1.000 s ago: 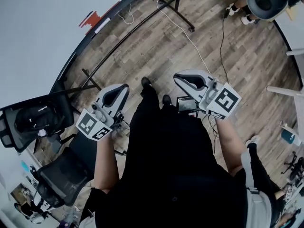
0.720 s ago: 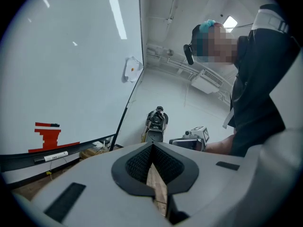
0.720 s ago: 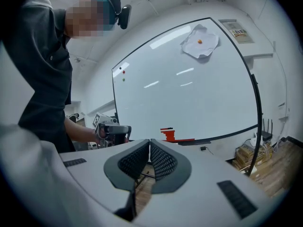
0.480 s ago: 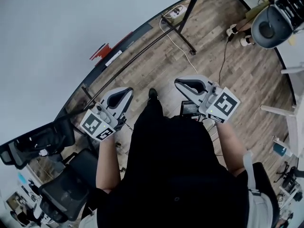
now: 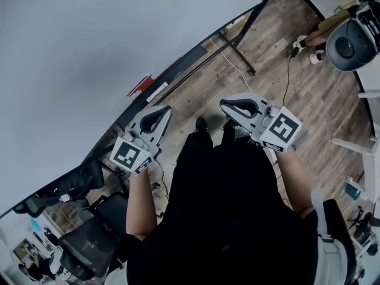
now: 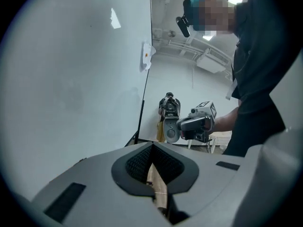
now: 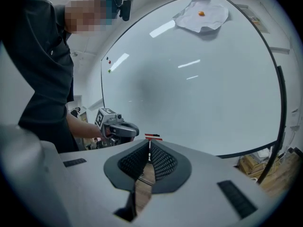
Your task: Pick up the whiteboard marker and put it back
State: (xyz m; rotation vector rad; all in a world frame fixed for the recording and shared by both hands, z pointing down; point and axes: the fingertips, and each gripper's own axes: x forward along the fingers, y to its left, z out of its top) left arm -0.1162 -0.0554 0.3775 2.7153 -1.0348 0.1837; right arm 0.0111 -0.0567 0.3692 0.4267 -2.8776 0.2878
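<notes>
A large whiteboard (image 5: 77,52) on a wheeled stand fills the upper left of the head view. On its bottom ledge lie a small red object (image 5: 141,86) and a white stick (image 5: 157,92); I cannot tell which of them is the marker. The right gripper view shows the same red piece (image 7: 152,136) just past the jaw tips, still well off. My left gripper (image 5: 162,113) is shut and empty, a short way from the ledge. My right gripper (image 5: 229,104) is level with it, jaws together, holding nothing. Each gripper shows in the other's view: the right one (image 6: 196,122) and the left one (image 7: 116,126).
A crumpled white cloth (image 7: 201,14) clings high on the board. The stand's black legs (image 5: 237,49) and a white cable (image 5: 228,58) cross the wood floor ahead. Office chairs (image 5: 89,248) crowd the lower left, and another chair (image 5: 353,43) stands at the upper right.
The person has walked toward the whiteboard, carrying both grippers forward together. The board and its ledge now sit much closer and fill more of the head view. Both jaws stay shut.
</notes>
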